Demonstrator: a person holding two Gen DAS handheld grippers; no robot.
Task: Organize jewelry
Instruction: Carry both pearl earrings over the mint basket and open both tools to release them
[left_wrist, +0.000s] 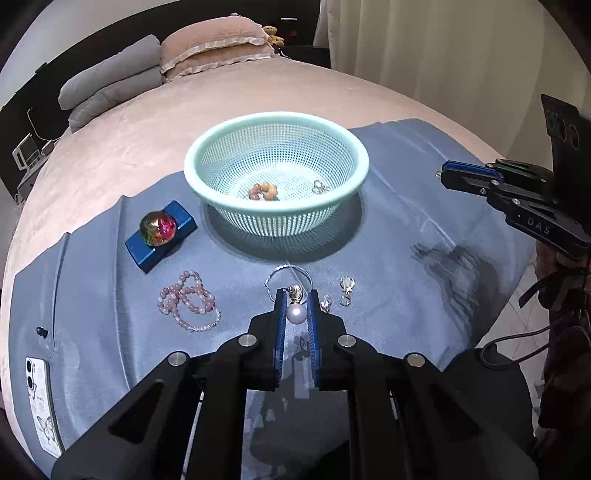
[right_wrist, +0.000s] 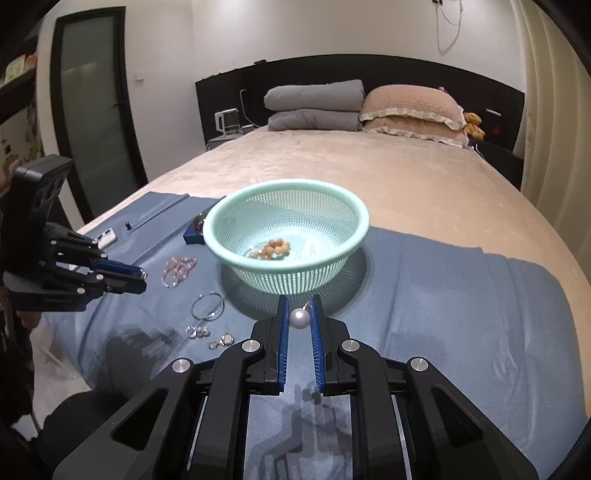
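A mint mesh basket (left_wrist: 221, 147) (right_wrist: 364, 221) stands on a blue cloth (left_wrist: 406, 295) and holds a brown bead bracelet (left_wrist: 263, 191) (right_wrist: 275, 248) and a small silver piece (left_wrist: 320, 186). My left gripper (left_wrist: 296, 295) is shut on a pearl earring (left_wrist: 296, 313) just above the cloth. My right gripper (right_wrist: 299, 300) is shut on another pearl earring (right_wrist: 299, 318) in front of the basket. On the cloth lie a pink bead necklace (left_wrist: 188, 301) (right_wrist: 179, 268), a silver hoop (left_wrist: 288, 273) (right_wrist: 208, 305) and crystal earrings (left_wrist: 346, 290) (right_wrist: 210, 336).
A blue box with an iridescent ball (left_wrist: 158, 228) sits left of the basket. A phone (left_wrist: 42, 402) lies at the cloth's left edge. The cloth covers a pink bed (right_wrist: 406, 173) with pillows (right_wrist: 410, 110) at its head. The bed edge drops off by the left gripper (right_wrist: 122, 275).
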